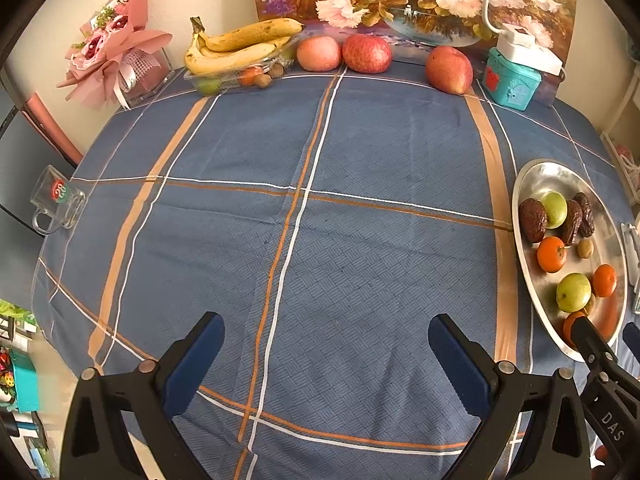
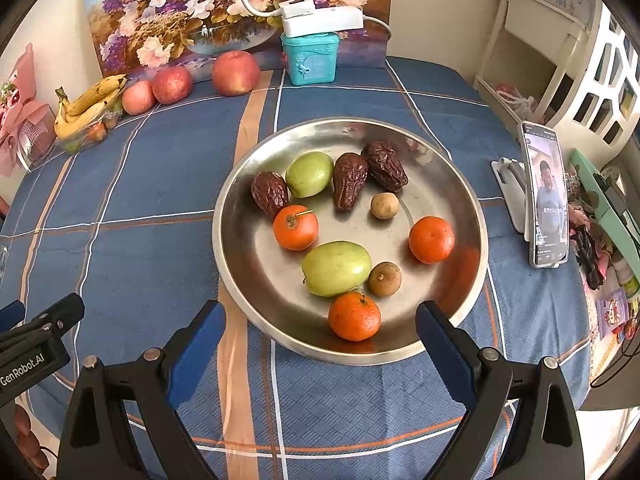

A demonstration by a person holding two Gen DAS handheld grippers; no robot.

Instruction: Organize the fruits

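Fruit sits in tray (image 2: 236, 248) at table's right edge. Nearest mandarin (image 2: 354, 316) lies just ahead of right gripper (image 2: 320, 330), jaws spread, empty. Left gripper (image 1: 326, 344) also released, well apart over bare cloth.

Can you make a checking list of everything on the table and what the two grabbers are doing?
Surface: blue checked tablecloth.
Job's things: round steel plate holding three orange tangerines, two green fruits, three wrinkled brown dates, two small tan nuts; three red apples and yellow bananas at the far edge.
Clutter: teal box, glass mug, propped phone, pink bouquet.
Grippers: left gripper and right gripper open, empty.
Cables: white cable.
Surroundings: flower painting.
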